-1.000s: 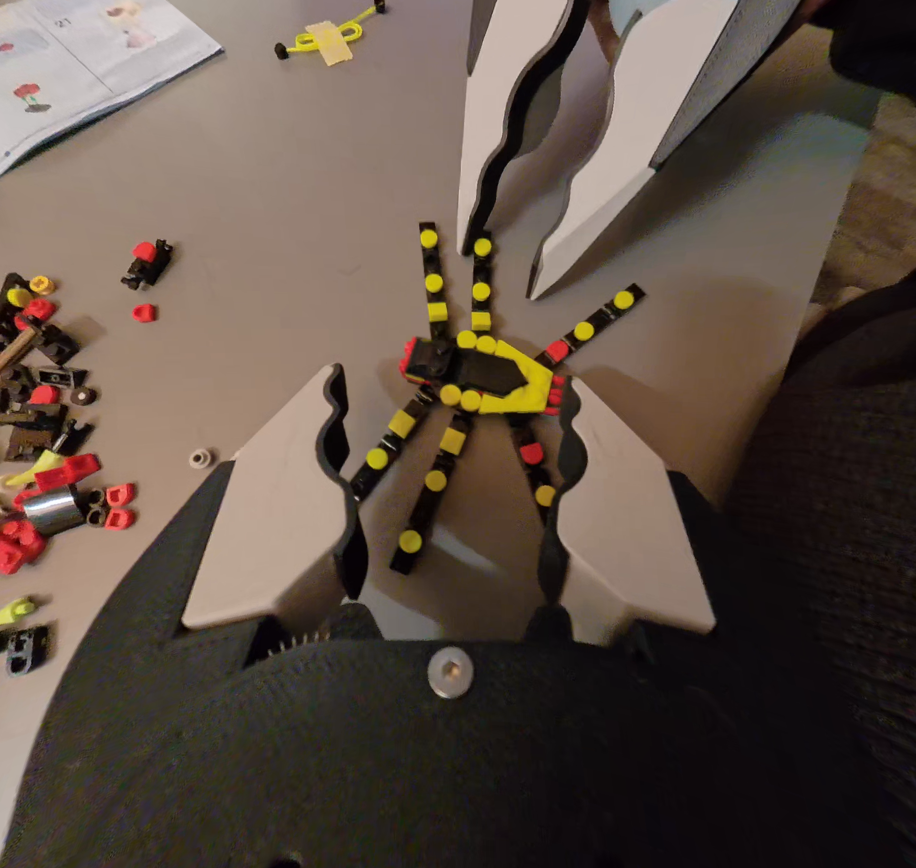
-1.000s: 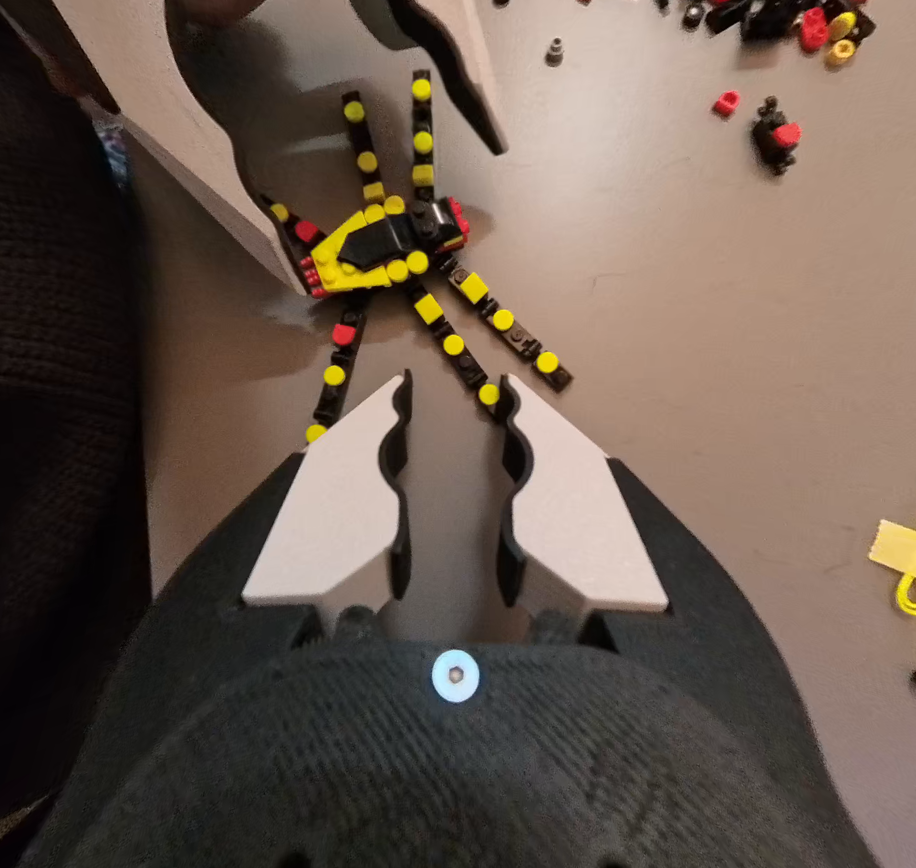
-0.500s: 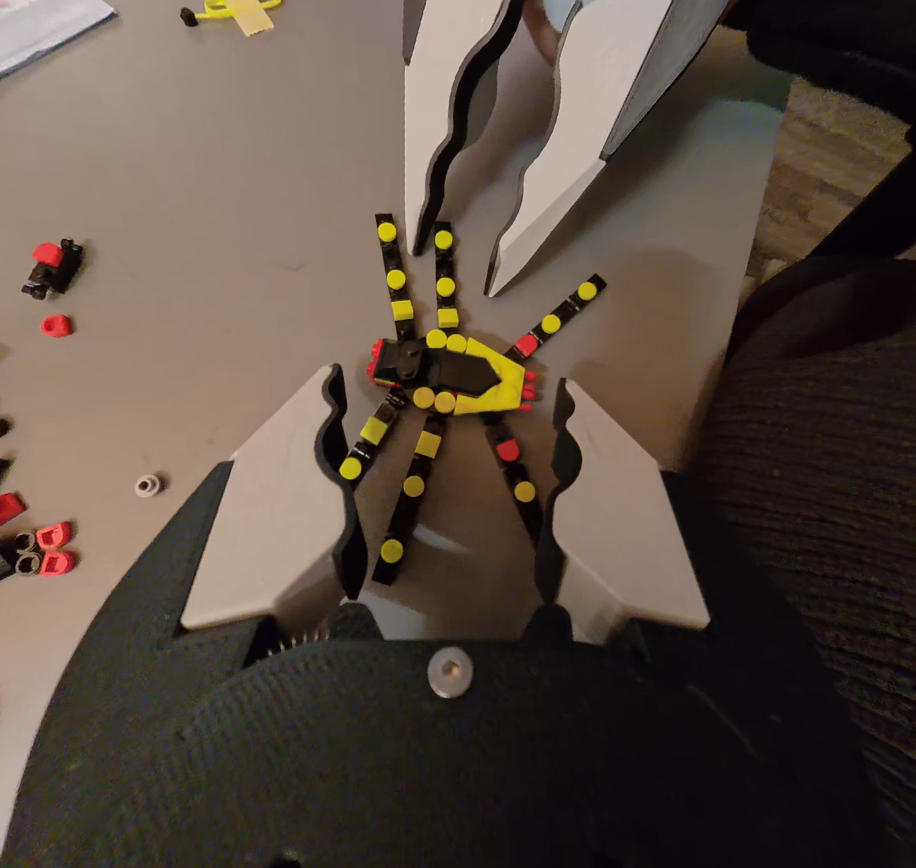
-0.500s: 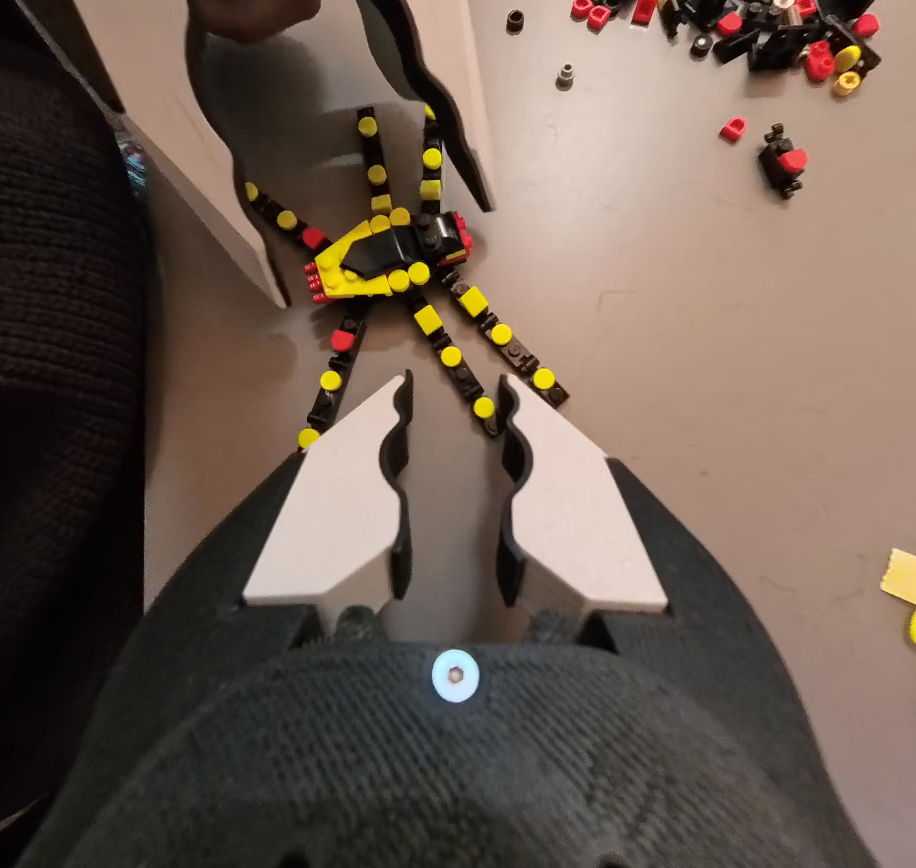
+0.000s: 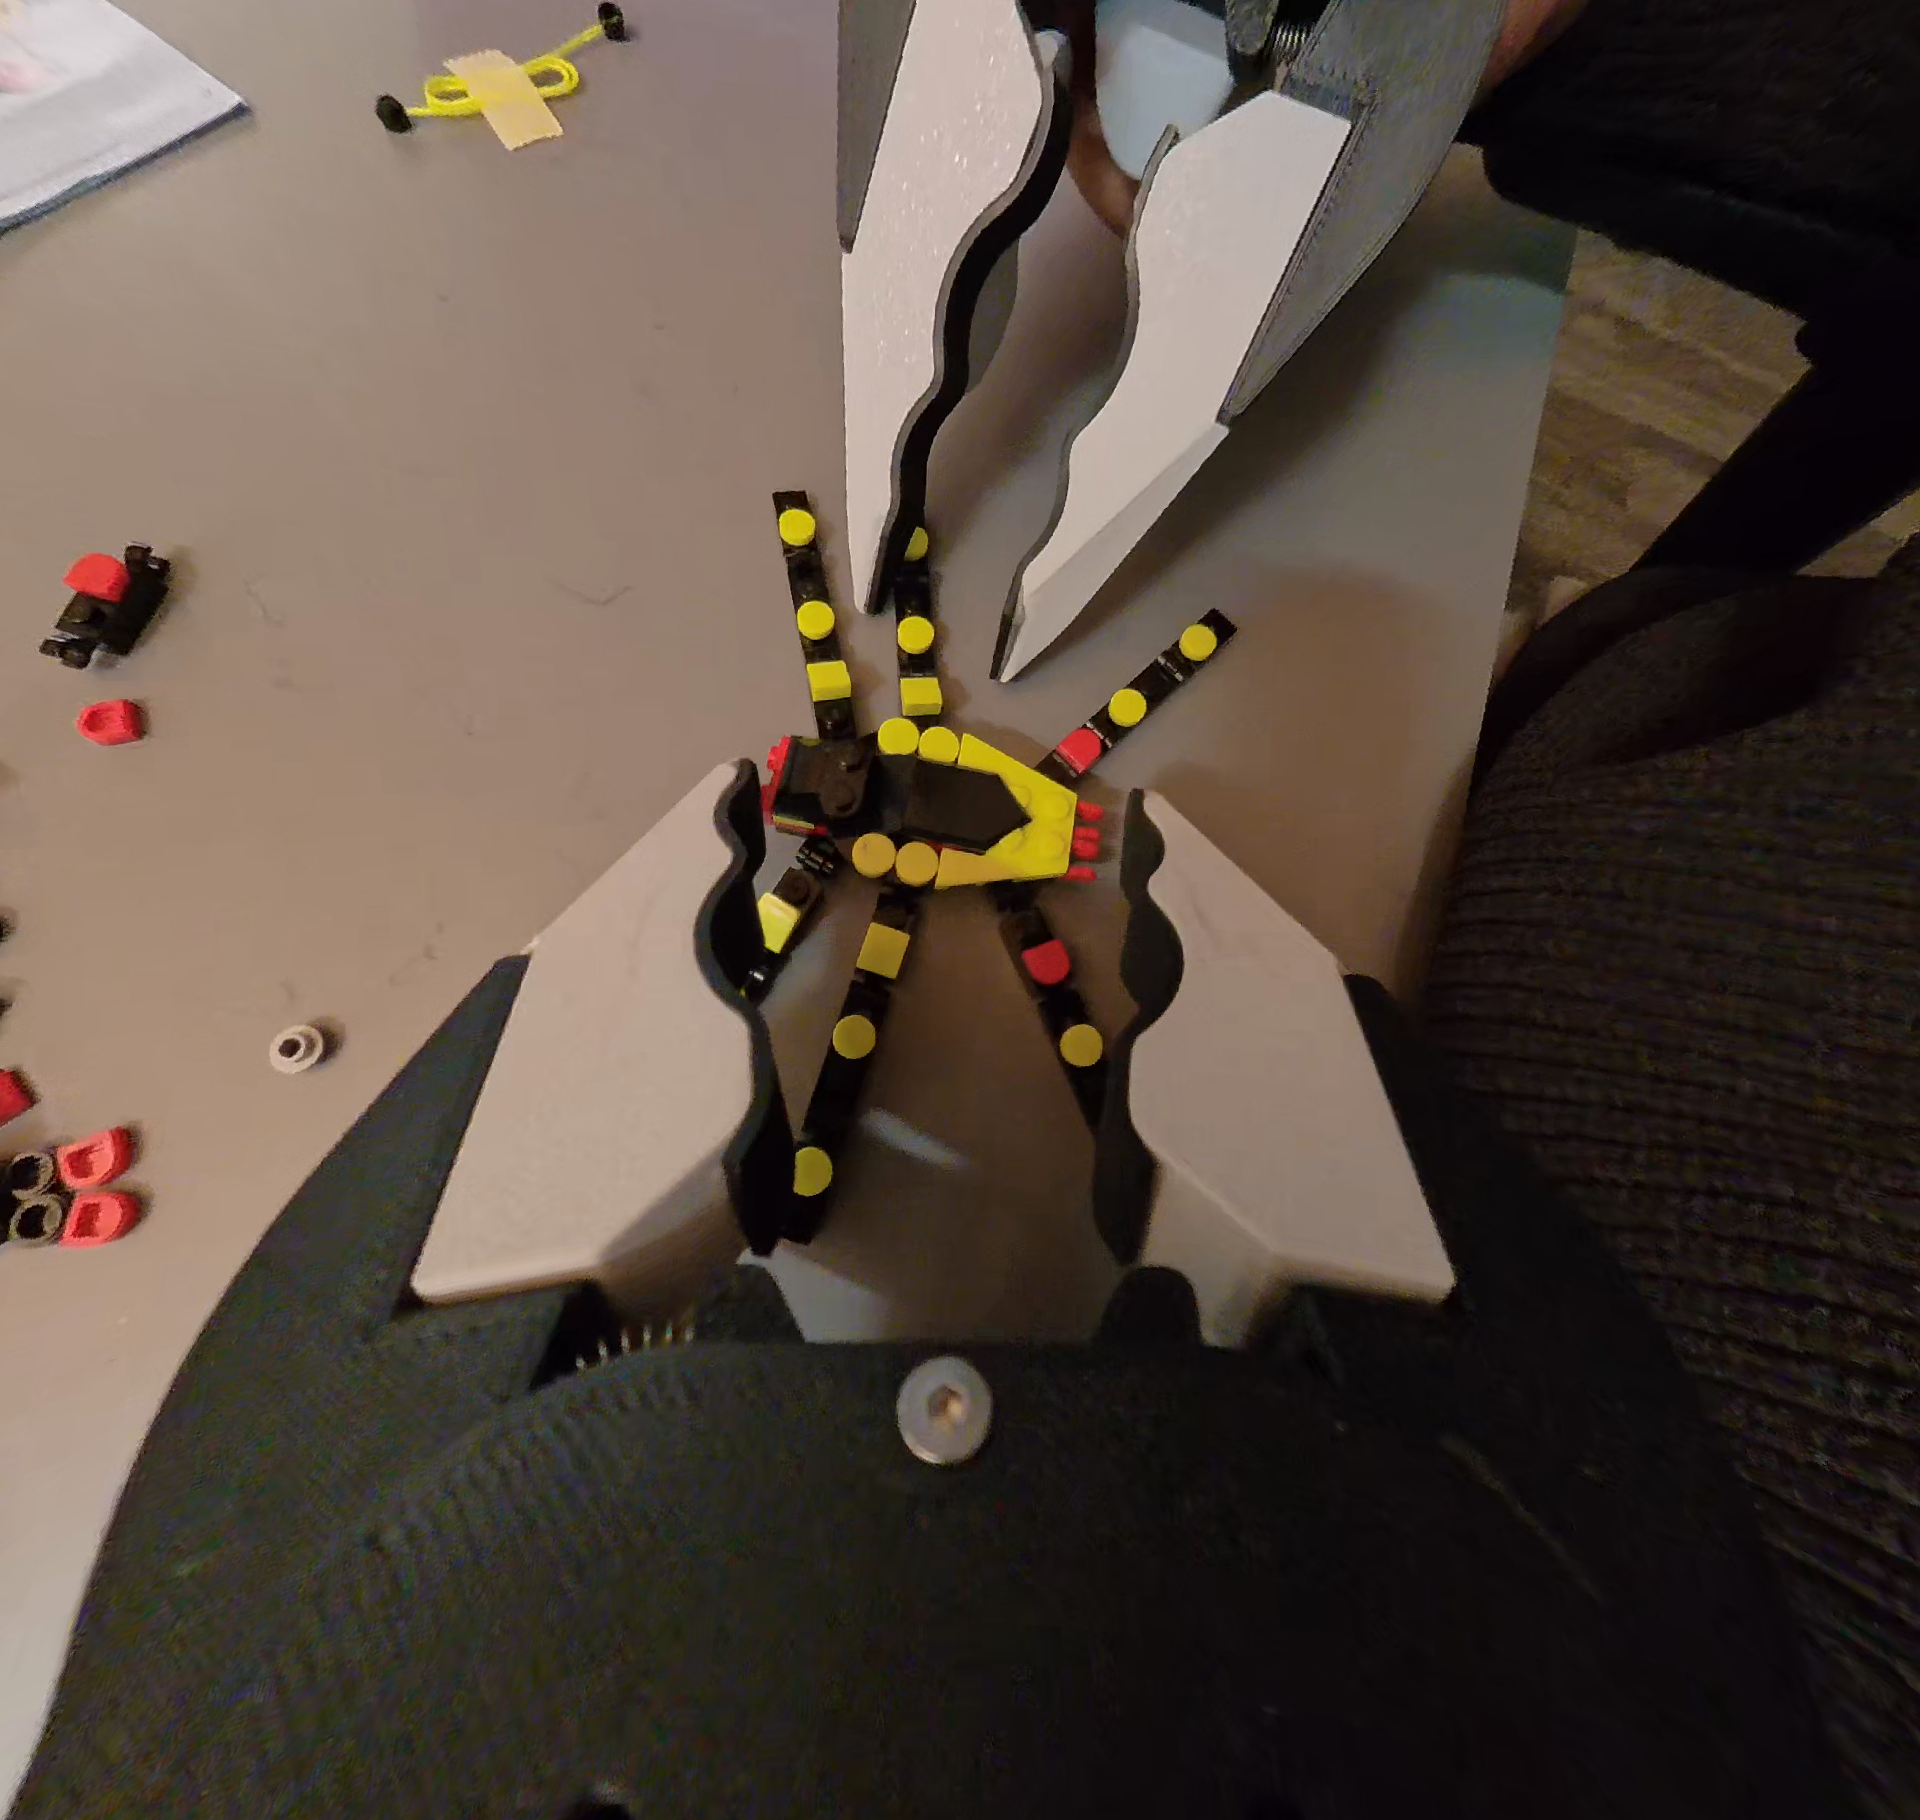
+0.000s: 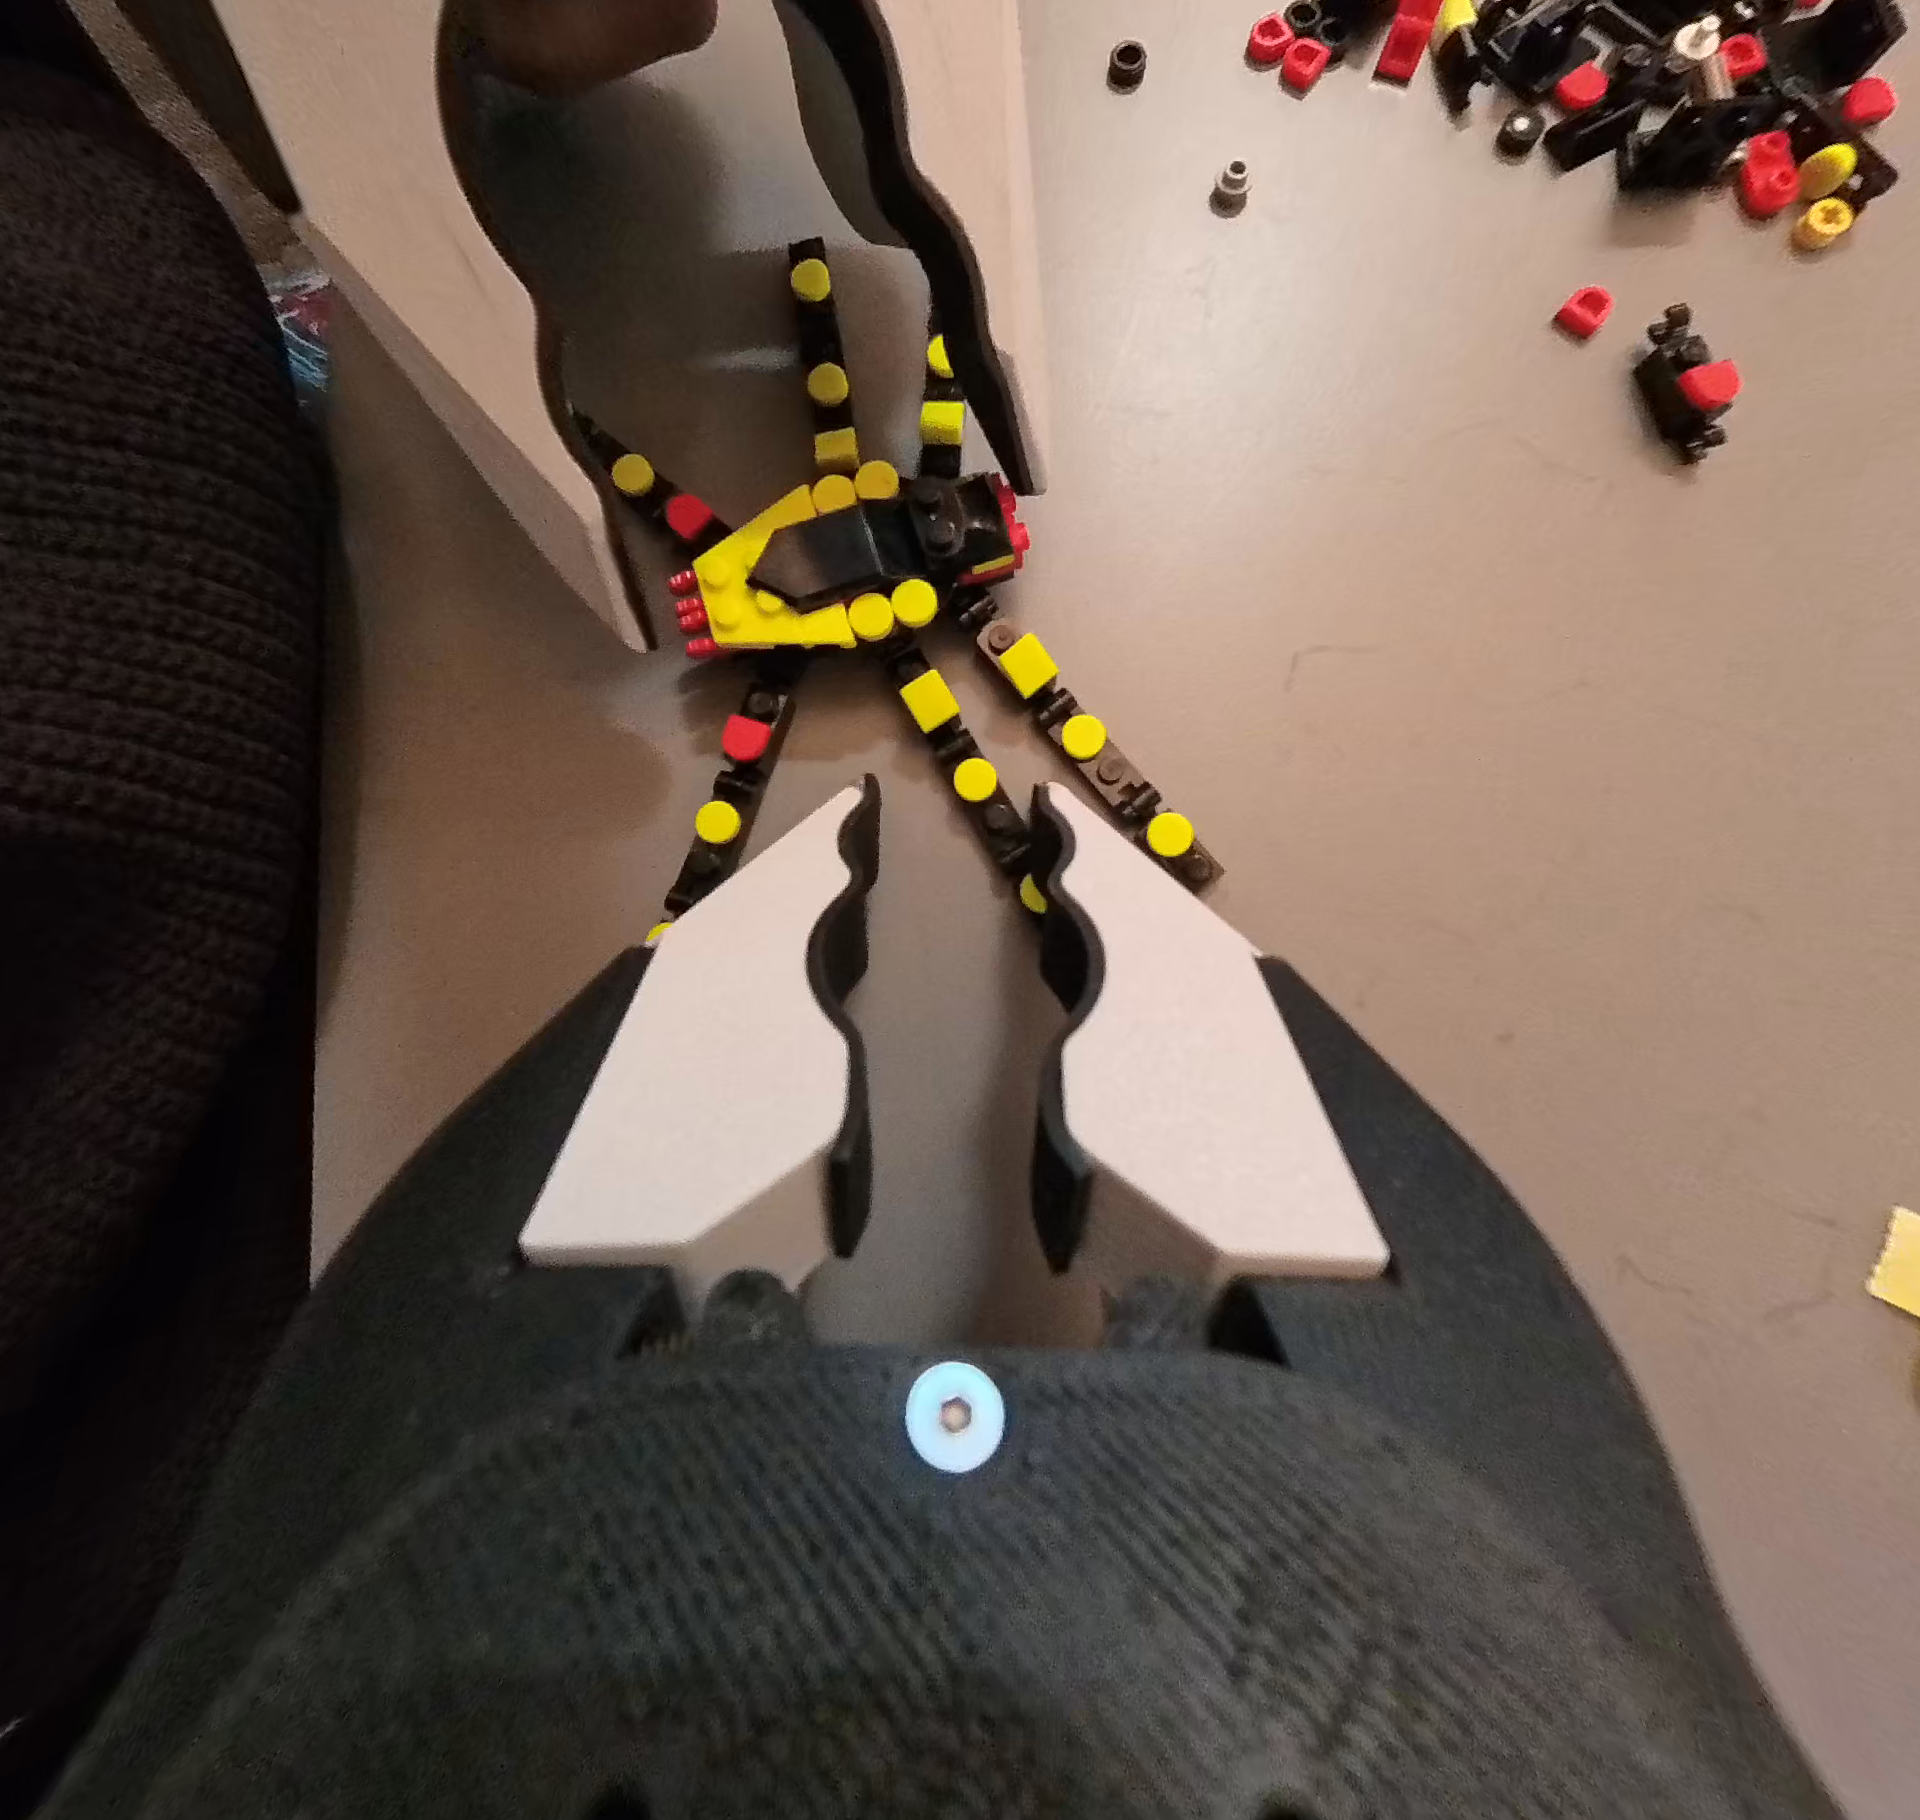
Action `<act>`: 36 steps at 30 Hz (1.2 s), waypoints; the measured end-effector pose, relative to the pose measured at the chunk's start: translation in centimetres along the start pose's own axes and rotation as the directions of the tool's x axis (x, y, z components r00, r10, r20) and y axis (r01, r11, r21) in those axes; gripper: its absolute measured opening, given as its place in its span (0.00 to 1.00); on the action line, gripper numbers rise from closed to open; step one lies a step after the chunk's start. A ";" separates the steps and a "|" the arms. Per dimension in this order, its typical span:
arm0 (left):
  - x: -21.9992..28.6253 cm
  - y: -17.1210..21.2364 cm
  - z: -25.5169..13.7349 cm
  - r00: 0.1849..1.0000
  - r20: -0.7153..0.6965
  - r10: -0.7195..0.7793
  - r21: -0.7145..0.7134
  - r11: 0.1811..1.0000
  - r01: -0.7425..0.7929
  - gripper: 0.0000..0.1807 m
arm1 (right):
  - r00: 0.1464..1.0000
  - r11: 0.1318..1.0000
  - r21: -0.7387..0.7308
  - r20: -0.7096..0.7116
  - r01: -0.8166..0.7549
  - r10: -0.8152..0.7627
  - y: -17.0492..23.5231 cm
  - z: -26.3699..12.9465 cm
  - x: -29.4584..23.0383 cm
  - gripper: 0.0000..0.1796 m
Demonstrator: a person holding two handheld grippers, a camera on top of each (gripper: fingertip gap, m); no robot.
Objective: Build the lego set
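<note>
A black and yellow lego spider (image 5: 966, 809) with red accents lies flat on the grey table (image 5: 416, 420), near its right edge. My left gripper (image 5: 935, 794) is open and low, with one finger at each end of the spider's body and only small gaps between. Several of the spider's legs lie between its fingers. My right gripper (image 6: 956, 791) is open with a narrow gap and empty, its tips over the ends of the far legs. It shows in the left wrist view (image 5: 935, 640). The spider (image 6: 862, 555) and my left gripper (image 6: 831, 565) show in the right wrist view.
A pile of loose pieces (image 6: 1662, 56) lies to one side. Near it are a small black and red assembly (image 5: 104, 607), a red piece (image 5: 109, 721) and a grey round piece (image 5: 301, 1048). A taped yellow string (image 5: 488, 92) and a booklet (image 5: 83, 108) lie farther off. A dark knit sleeve (image 5: 1714, 1043) is beyond the table edge. The gap from one gripper's tips to the other's is roughly 4 cm. It is some 9 cm from my left tips to the grey round piece (image 5: 301, 1048). Look for it in the right wrist view (image 6: 1233, 178) too.
My left gripper has moved forward over the spider and its fingers have narrowed around the body. My right gripper has come closer to the far legs.
</note>
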State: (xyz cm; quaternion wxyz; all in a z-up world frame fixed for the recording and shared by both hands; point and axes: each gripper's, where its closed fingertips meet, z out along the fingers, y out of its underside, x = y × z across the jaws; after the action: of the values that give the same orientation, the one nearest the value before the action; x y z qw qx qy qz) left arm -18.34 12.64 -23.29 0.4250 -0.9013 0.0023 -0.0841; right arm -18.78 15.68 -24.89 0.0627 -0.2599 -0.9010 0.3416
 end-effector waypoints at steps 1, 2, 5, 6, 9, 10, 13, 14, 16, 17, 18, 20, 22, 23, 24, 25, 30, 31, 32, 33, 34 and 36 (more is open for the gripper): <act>0.0 0.0 0.0 1.000 -0.002 -0.005 0.002 1.000 0.005 0.37 | 1.000 1.000 0.000 -0.001 0.000 0.000 0.0 0.0 0.0 0.15; 0.0 0.0 0.0 1.000 -0.006 -0.010 0.004 1.000 0.010 0.37 | 1.000 1.000 -0.001 -0.002 0.001 -0.001 0.0 0.0 0.0 0.15; -0.1 -0.1 0.0 1.000 -0.007 -0.027 0.010 1.000 0.027 0.35 | 1.000 1.000 -0.002 -0.004 0.002 -0.002 0.0 0.0 0.0 0.15; -0.1 -0.1 0.0 1.000 -0.005 -0.031 0.011 0.999 0.031 0.34 | 1.000 1.000 -0.002 -0.004 0.003 -0.003 0.0 0.0 0.0 0.15; -0.4 -0.1 0.0 0.999 0.009 -0.037 0.011 0.999 0.036 0.30 | 1.000 1.000 -0.002 -0.004 0.003 -0.003 0.0 0.0 0.0 0.15; -0.4 -0.1 0.0 0.999 0.008 -0.040 0.012 0.999 0.040 0.30 | 1.000 1.000 -0.002 -0.005 0.005 -0.005 0.0 0.0 0.0 0.15; -0.4 0.0 0.0 0.999 0.010 -0.049 0.012 0.999 0.048 0.30 | 1.000 1.000 -0.004 -0.014 0.011 -0.011 0.0 0.1 0.1 0.14; -0.5 -0.1 0.0 0.998 0.013 -0.056 0.010 0.998 0.056 0.30 | 1.000 1.000 -0.006 -0.015 0.014 -0.014 0.0 0.0 0.1 0.13; -0.5 -0.1 0.0 0.998 0.015 -0.063 0.005 0.998 0.063 0.30 | 1.000 1.000 -0.009 -0.017 0.018 -0.018 0.1 0.0 0.1 0.13; -0.5 0.0 0.0 0.998 0.017 -0.061 0.005 0.998 0.061 0.30 | 1.000 1.000 -0.010 -0.018 0.019 -0.019 0.1 0.0 0.0 0.13; -0.5 0.0 0.0 0.998 0.018 -0.059 0.006 0.998 0.059 0.30 | 1.000 1.000 -0.012 -0.019 0.021 -0.021 0.1 0.0 0.1 0.13; -0.5 0.0 0.0 0.998 0.016 -0.063 0.008 0.998 0.062 0.30 | 1.000 1.000 -0.015 -0.021 0.023 -0.023 0.1 0.0 0.0 0.13; -0.5 0.0 0.0 0.998 0.016 -0.063 0.008 0.998 0.063 0.30 | 1.000 1.000 -0.016 -0.020 0.023 -0.023 0.1 0.0 0.0 0.12; -0.5 0.0 0.0 0.998 0.017 -0.061 0.009 0.998 0.061 0.30 | 1.000 1.000 -0.016 -0.020 0.023 -0.023 0.1 0.0 0.0 0.12; -0.5 0.0 0.0 0.998 0.017 -0.061 0.010 0.998 0.061 0.30 | 1.000 1.000 -0.015 -0.019 0.022 -0.022 0.1 0.0 0.0 0.12; -0.5 0.0 0.0 0.998 0.016 -0.063 0.011 0.998 0.063 0.30 | 1.000 1.000 -0.015 -0.017 0.021 -0.021 0.1 0.0 0.0 0.13; -0.5 0.0 0.1 0.998 0.016 -0.064 0.011 0.998 0.063 0.30 | 1.000 1.000 -0.019 -0.017 0.022 -0.023 0.2 0.0 -0.1 0.13; -0.5 -0.1 0.1 0.998 0.016 -0.064 0.012 0.998 0.063 0.30 | 1.000 1.000 -0.019 -0.017 0.023 -0.023 0.2 0.0 -0.1 0.13; -0.5 -0.1 0.1 0.998 0.016 -0.065 0.013 0.998 0.065 0.30 | 1.000 1.000 -0.019 -0.017 0.023 -0.023 0.2 0.0 -0.1 0.13; -0.5 -0.1 0.1 0.998 0.015 -0.066 0.014 0.998 0.065 0.30 | 1.000 1.000 -0.018 -0.016 0.022 -0.022 0.2 0.0 -0.1 0.13; -0.5 -0.1 0.1 0.998 0.015 -0.065 0.015 0.998 0.065 0.30 | 1.000 1.000 -0.017 -0.015 0.020 -0.021 0.1 0.0 -0.1 0.13; -0.5 -0.1 0.1 0.998 0.013 -0.066 0.016 0.998 0.066 0.30 | 1.000 1.000 -0.015 -0.012 0.017 -0.017 0.1 0.0 -0.1 0.13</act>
State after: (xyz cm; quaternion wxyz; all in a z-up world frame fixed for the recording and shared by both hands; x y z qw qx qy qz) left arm -18.85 12.77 -23.36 0.4292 -0.8980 -0.0309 -0.0918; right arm -18.65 15.74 -24.97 0.0689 -0.2548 -0.9054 0.3326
